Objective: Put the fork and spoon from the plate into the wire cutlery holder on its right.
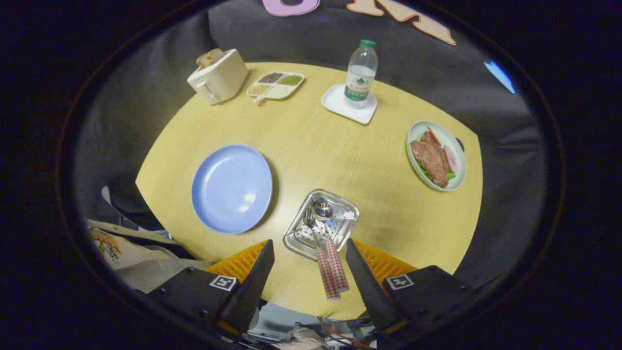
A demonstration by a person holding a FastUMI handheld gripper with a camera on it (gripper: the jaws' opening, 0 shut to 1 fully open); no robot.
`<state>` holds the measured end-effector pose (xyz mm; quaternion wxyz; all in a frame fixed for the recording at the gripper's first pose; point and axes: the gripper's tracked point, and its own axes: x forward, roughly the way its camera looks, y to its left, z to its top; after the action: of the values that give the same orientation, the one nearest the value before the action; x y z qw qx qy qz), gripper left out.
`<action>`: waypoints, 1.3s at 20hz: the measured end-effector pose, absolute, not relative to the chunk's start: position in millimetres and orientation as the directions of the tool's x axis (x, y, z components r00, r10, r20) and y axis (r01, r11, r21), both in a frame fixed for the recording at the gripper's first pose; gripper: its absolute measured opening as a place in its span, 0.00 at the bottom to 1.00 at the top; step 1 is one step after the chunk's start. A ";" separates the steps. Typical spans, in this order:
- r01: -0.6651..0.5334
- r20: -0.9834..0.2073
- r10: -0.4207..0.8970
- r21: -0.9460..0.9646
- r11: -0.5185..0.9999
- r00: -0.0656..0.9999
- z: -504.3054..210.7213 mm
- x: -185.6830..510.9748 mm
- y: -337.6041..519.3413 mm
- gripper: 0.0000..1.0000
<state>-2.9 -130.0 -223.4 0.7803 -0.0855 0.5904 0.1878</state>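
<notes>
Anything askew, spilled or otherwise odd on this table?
Nothing spilled or damaged. The fork and spoon lie slanted in the cutlery holder, their checked handles sticking out over its near rim between the open gripper fingers. The blue plate is bare.

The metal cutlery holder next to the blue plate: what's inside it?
Inside the wire cutlery holder lie a spoon and a second utensil, both with checked handles sticking out between the open gripper's fingers. The second one's head is too overlapped to identify. The blue plate is bare.
</notes>
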 end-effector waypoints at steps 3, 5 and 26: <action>-0.326 -0.899 0.210 0.080 0.942 0.384 -200.5 0.0 -117.1 0.96; -0.282 -0.847 0.217 0.083 0.956 0.485 -184.6 1.3 -107.5 0.97; 0.049 -0.165 -0.036 0.071 0.996 0.986 -50.8 0.7 -92.5 0.97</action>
<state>0.7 -92.5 -50.8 0.9957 0.0376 0.0820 -0.0213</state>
